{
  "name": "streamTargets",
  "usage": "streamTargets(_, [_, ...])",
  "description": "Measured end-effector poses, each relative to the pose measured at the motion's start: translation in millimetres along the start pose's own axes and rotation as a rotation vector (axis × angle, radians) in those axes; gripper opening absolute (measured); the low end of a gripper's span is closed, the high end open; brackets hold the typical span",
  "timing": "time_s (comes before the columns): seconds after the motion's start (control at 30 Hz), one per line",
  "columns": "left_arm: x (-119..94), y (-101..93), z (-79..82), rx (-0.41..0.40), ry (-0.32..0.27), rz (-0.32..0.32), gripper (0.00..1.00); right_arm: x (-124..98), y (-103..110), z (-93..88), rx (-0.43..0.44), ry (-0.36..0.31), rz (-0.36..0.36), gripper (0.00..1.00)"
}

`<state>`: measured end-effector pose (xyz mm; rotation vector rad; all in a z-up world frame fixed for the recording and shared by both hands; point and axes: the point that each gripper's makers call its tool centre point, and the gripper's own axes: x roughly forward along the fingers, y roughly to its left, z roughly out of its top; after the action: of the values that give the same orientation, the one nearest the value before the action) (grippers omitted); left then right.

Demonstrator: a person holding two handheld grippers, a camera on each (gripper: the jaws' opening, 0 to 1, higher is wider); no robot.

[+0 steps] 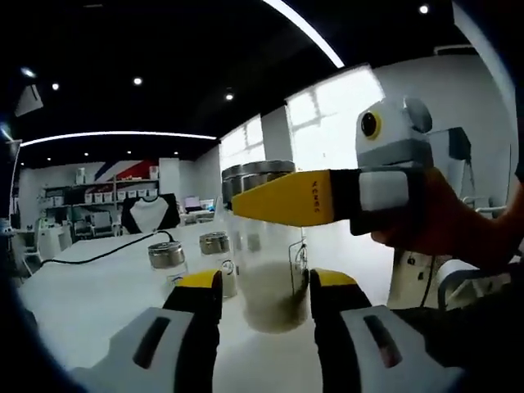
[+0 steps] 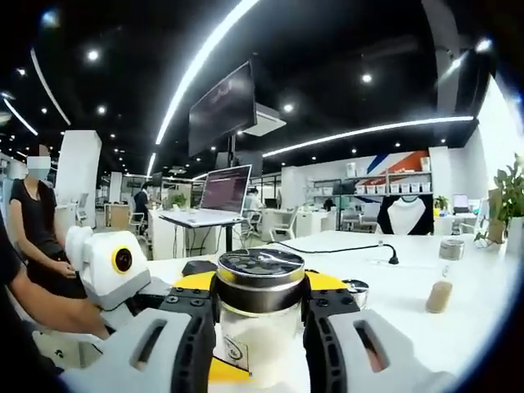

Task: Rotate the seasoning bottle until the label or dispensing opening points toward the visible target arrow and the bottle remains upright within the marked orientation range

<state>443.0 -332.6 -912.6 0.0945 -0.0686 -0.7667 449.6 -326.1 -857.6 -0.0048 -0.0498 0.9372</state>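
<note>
Left gripper view has three glass jars on the white table (image 1: pixel 74 303): a short one with a steel lid (image 1: pixel 166 255) towards the left, a second short one (image 1: pixel 215 244) just right of it, and then the tall seasoning bottle (image 1: pixel 270 270), upright, part filled with pale powder, standing between the tips of the left gripper (image 1: pixel 267 288). Those jaws stand about a bottle's width apart, one on each side of the glass; whether they press it I cannot tell. The right gripper (image 1: pixel 282 199) comes in from the right, its yellow jaw laid across the bottle's neck just under the lid. A black cable (image 1: pixel 98 255) trails across the table's far left part. In the right gripper view the same bottle (image 2: pixel 260 307) sits upright with its steel lid between the right gripper's (image 2: pixel 259 327) black jaws, which are closed narrowly on its neck. A person's hand holds the left gripper (image 2: pixel 115 266) at the left. Towards the table's right edge stand one small jar of tan powder (image 2: pixel 440 295) and one steel-lidded jar (image 2: pixel 451 249) behind it.
</note>
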Motion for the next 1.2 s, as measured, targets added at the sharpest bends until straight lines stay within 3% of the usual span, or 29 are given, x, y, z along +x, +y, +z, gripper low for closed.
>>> streamTargets(0.13, [-4,4.2,2.1,-0.073,-0.008,-0.031,0.54,-5,-9,2.4,0.003,-0.002,-0.015,0.38])
streamTargets(0.33, [-6,7.7,-1.2,-0.100,-0.001,-0.038,0.68,-14,-29,4.4,0.023,-0.002,-0.036,0.38])
streamTargets(0.73, [-5,15.1,-6.8,-0.046,0.036,-0.008,0.99,-28,-63,7.3,0.027,-0.001,-0.075,0.38])
streamTargets(1.2, [-6,20.3,-12.6,-0.040,0.060,0.014,1.00,-26,-102,-2.7,0.011,0.015,-0.090,0.38])
